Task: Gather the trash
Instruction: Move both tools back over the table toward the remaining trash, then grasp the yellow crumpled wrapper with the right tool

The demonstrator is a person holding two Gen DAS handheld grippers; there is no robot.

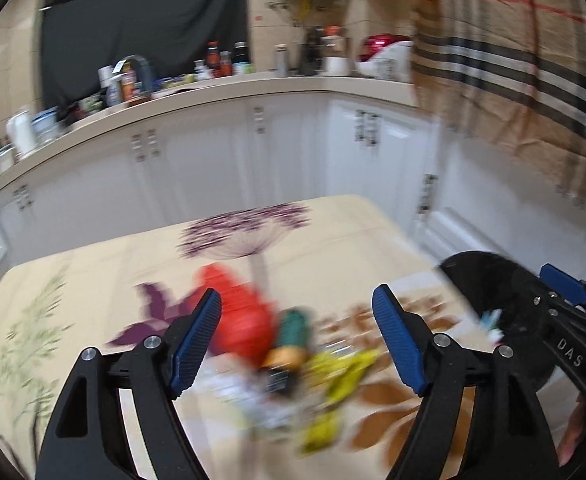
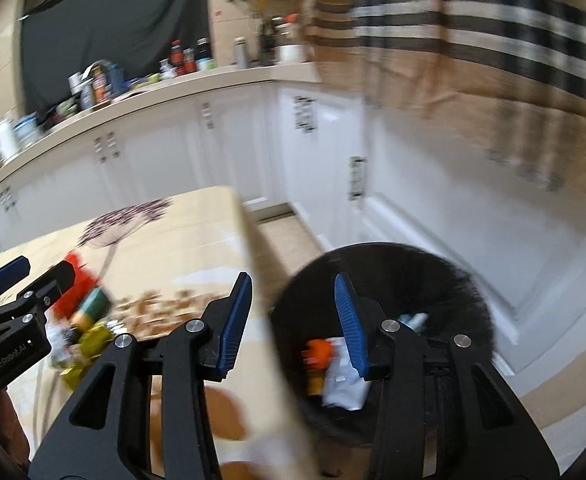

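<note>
Seen through motion blur, from two cameras. Left tool (image 1: 297,344) held over the worktop (image 1: 93,280), a table under a cream floral cloth; blue pads well apart, nothing between them. Just beyond and below those pads, a small heap of trash on the cloth: one crumpled red wrapper (image 1: 241,316), one green and orange tube-like item (image 1: 291,336) touching the wrapper's right side, one yellow wrapper (image 1: 341,380) right of the tube, and pale scraps (image 1: 245,396) nearest the camera, too blurred for counting.

Right tool (image 2: 293,320) held over the right edge of the worktop, above one round black bin (image 2: 445,280) on the floor beside that edge. Pads apart, narrower than the left tool's, gripping nothing. Inside the bin, below the right pad: one orange item (image 2: 319,356), one white packet (image 2: 345,384) and one small pale-blue piece (image 2: 413,320).

Same heap visible in the right camera, left of the bin, on the cloth under the left tool. Two tools in all, each empty.

Behind the worktop, white cupboards (image 1: 213,168) and a cluttered kitchen counter (image 1: 197,88).
</note>
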